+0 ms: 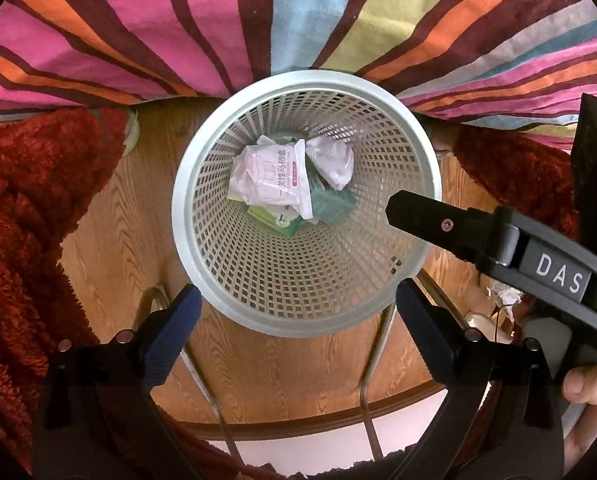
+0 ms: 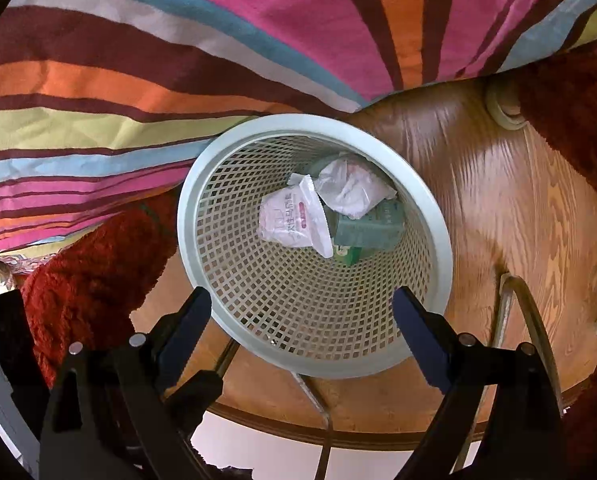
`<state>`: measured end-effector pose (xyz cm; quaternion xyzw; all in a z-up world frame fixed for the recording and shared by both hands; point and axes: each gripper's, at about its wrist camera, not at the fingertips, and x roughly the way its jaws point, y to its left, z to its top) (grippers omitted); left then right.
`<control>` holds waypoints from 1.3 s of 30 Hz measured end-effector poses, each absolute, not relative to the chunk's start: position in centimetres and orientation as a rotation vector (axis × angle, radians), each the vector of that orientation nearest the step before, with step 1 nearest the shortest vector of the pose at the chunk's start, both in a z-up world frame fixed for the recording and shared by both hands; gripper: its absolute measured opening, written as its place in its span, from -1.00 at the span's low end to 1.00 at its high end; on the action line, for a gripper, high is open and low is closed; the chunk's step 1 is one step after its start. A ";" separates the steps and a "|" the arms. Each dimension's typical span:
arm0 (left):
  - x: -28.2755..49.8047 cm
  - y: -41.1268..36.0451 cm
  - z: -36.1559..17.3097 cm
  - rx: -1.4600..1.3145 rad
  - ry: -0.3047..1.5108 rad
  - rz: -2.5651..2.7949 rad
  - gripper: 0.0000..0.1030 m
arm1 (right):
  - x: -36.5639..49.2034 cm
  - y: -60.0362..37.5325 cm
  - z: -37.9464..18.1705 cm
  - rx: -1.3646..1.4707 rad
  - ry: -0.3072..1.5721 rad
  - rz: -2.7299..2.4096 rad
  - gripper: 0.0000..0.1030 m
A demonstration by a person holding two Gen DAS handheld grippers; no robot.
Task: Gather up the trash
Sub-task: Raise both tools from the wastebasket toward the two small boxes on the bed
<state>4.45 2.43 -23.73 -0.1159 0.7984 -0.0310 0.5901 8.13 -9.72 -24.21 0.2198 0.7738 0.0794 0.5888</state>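
Note:
A pale mesh waste basket (image 1: 202, 256) stands on the wooden floor, seen from above in both views; its rim also shows in the right wrist view (image 2: 438, 216). Inside lie a pink-white wrapper (image 1: 274, 178) (image 2: 290, 218), a crumpled white bag (image 1: 332, 160) (image 2: 352, 192) and green packets (image 1: 330, 202) (image 2: 368, 228). My left gripper (image 1: 298, 304) is open and empty above the basket's near rim. My right gripper (image 2: 302, 306) is open and empty over the near rim; one of its fingers (image 1: 418, 216) reaches over the basket from the right in the left wrist view.
A striped bedcover (image 1: 298, 20) (image 2: 178, 60) hangs behind the basket. Red fluffy rugs (image 1: 26, 208) (image 2: 90, 276) lie on both sides. Metal legs (image 1: 370, 344) (image 2: 510, 312) stand on the wood floor (image 1: 130, 216) (image 2: 498, 200) near the basket.

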 end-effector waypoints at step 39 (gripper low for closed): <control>9.5 5.2 -1.0 -0.109 0.965 0.039 0.84 | 12.7 -16.3 2.1 0.173 0.787 0.126 0.70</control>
